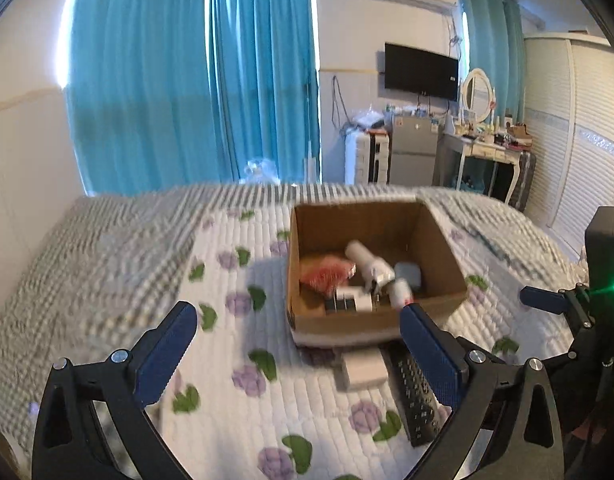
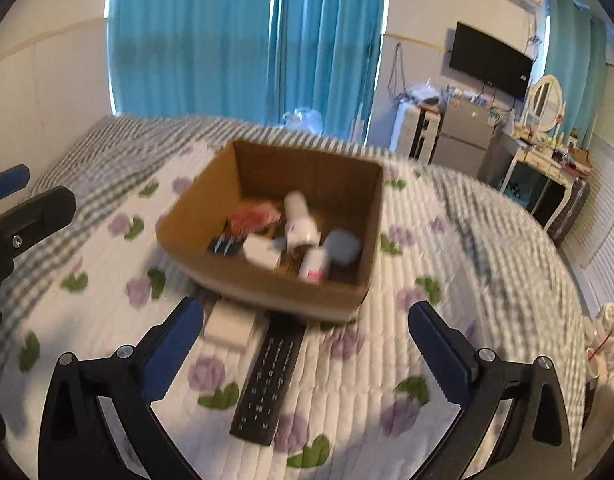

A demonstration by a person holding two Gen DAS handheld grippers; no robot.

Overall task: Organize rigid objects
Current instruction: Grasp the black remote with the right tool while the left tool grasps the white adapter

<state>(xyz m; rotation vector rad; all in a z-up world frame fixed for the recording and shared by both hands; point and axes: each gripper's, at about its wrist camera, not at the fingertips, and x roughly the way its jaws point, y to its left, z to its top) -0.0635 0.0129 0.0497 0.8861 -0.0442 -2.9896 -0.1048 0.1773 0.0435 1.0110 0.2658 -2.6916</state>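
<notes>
Right wrist view, remote [image 2: 268, 384] between spread hand-held gripper [image 2: 303, 320] fingers, untouched

A floral quilted bed [image 2: 387, 340] carries a cardboard box [image 2: 267, 284], remote [image 2: 267, 380] and white box [image 2: 231, 326].

Teal curtains [image 1: 195, 80] backlit; wall TV [image 1: 421, 71]; vanity mirror [image 1: 477, 94]; white louvered wardrobe [image 1: 579, 128].

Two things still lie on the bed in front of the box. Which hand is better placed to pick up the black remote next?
Probably the right. The remote lies between the open fingers of the right tool; at the left tool, it sits behind the right-hand finger, off centre.
</notes>
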